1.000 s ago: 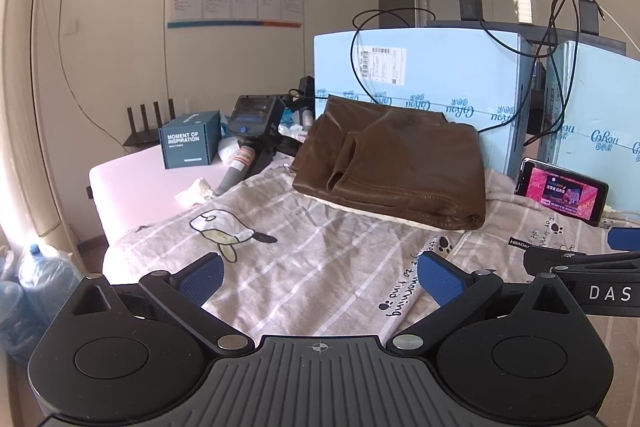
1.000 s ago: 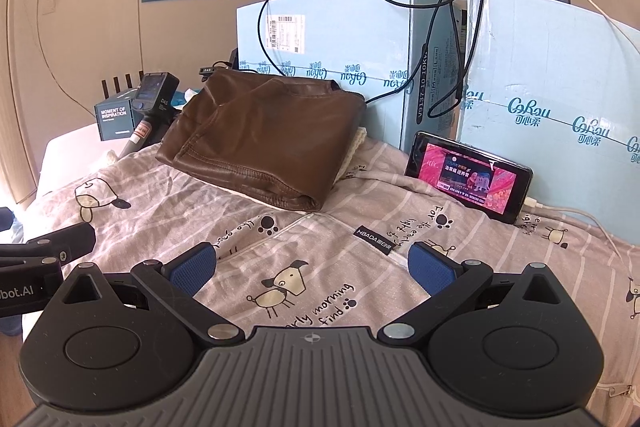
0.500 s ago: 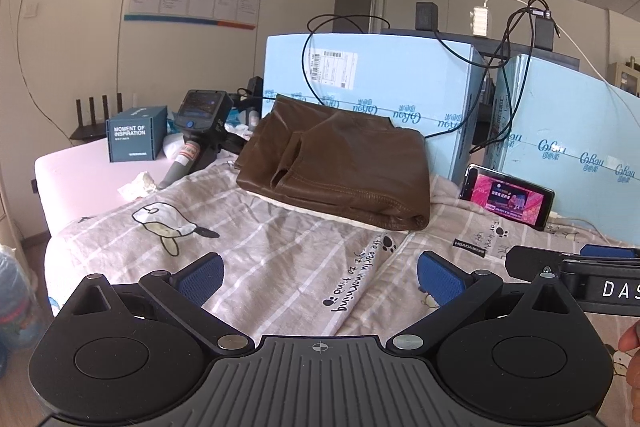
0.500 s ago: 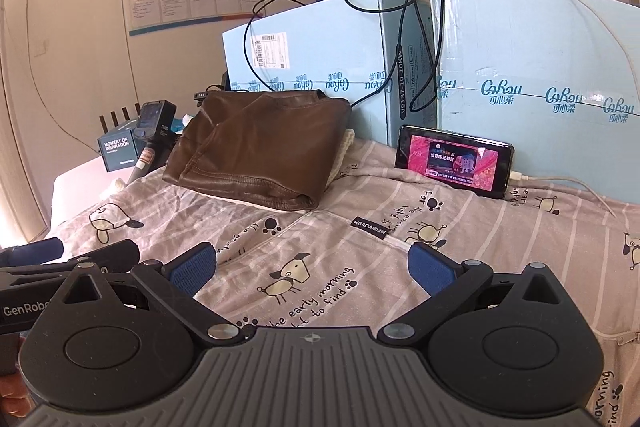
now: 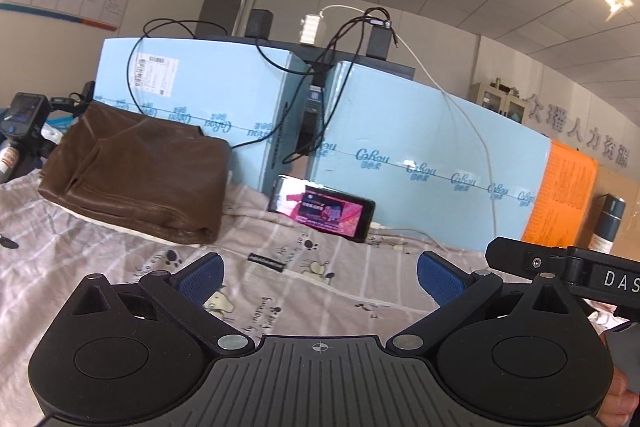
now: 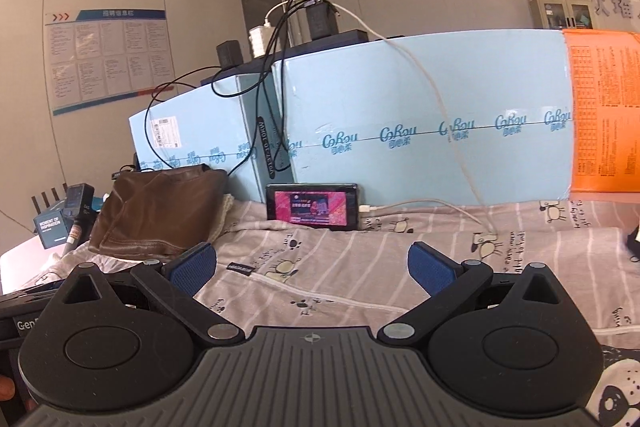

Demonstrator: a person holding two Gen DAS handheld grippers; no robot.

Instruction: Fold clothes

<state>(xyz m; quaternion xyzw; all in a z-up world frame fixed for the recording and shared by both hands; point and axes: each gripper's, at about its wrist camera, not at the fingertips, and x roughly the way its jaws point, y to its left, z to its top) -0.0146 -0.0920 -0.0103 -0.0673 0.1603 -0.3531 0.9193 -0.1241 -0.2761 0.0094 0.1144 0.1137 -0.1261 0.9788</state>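
The left tongs (image 5: 318, 277) are hovering released, blue pads (image 5: 200, 277) spread wide with nothing between them, just above the printed bedsheet (image 5: 352, 291). The right tongs (image 6: 312, 269) are likewise gaping apart and gripping nothing, hanging over the same sheet (image 6: 360, 267) — pale grey-pink with white stripes and cartoon dogs. In the left wrist view the right tool's black body is poking in at the right edge; in the right wrist view the left tool is showing at the lower left.

Farther out, the folded brown garment (image 5: 136, 171) is lying on the sheet at the far left, resting on a pale layer whose edge is peeking out underneath; from the right wrist view it (image 6: 160, 215) is sitting left of centre, well apart from both tongs. Just right of it, a phone (image 5: 322, 213) with a lit screen is leaning against the light-blue boxes (image 5: 400, 147) lined along the far side, a white cable (image 6: 436, 205) running from its right end. Black cords are draping over the boxes. An orange sheet (image 6: 604, 111) is covering the far-right box — and a wall poster (image 6: 106, 61) is hanging at the far left
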